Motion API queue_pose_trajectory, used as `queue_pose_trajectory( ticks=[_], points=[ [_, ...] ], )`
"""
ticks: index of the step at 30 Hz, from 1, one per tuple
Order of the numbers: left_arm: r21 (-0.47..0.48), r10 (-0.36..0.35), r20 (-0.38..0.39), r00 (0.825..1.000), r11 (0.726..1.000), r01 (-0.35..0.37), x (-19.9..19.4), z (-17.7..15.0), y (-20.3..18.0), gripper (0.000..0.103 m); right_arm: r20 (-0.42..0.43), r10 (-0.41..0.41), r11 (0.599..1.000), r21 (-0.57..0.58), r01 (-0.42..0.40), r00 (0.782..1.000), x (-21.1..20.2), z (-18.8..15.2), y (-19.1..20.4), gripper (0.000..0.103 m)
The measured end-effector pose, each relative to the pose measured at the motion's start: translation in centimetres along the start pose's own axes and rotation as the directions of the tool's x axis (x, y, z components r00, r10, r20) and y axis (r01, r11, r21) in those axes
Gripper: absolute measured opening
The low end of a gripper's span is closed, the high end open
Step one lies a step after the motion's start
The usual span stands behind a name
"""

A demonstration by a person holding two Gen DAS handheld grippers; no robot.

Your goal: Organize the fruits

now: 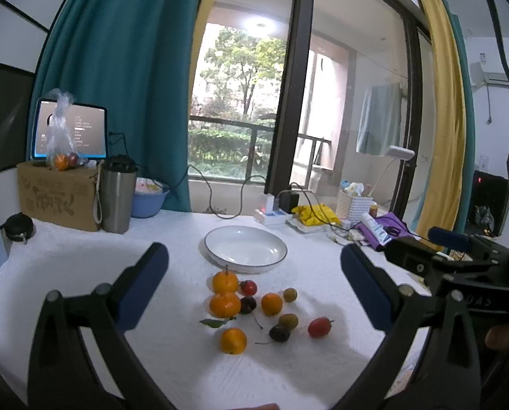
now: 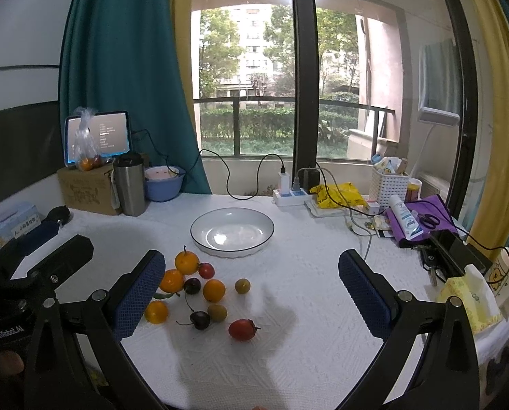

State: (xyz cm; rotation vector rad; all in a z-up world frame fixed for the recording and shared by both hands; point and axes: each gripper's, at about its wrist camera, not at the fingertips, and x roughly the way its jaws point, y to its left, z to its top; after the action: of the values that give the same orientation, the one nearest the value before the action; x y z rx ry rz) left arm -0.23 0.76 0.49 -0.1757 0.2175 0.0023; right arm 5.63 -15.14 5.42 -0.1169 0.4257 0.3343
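- The left tongs (image 1: 254,273) stood wide apart, holding nothing, above the near part of the table (image 1: 322,376).
- The right tongs (image 2: 251,273) were equally wide and held nothing.
- The white plate (image 1: 220,239) sat bare toward the far middle of the table.
- Just near of it lay the fruit cluster: 4 oranges (image 1: 225,304), 2 red fruits (image 1: 319,327), 2 dark cherries (image 1: 279,332) and 2 greenish fruits (image 1: 288,321).
- A steel tumbler (image 2: 129,184) stood far left, beside a cardboard box (image 2: 88,191).
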Motion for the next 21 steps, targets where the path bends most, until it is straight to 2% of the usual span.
queue_pose_trajectory(
  ticks=[13, 21],
  points=[
    [-0.008, 0.003, -0.014, 1.0, 1.0, -0.004, 0.2, -0.2, 0.5, 0.101, -0.007, -0.002, 1.0, 0.003, 0.002, 1.0, 0.2, -0.3, 0.0, 0.103],
    [-0.02, 0.015, -0.091, 0.996, 1.0, -0.017, 2.4, -1.3, 1.3, 0.101, -0.056, -0.001, 1.0, 0.012, 0.002, 0.998, 2.1, -1.1, -0.4, 0.103]
  ],
)
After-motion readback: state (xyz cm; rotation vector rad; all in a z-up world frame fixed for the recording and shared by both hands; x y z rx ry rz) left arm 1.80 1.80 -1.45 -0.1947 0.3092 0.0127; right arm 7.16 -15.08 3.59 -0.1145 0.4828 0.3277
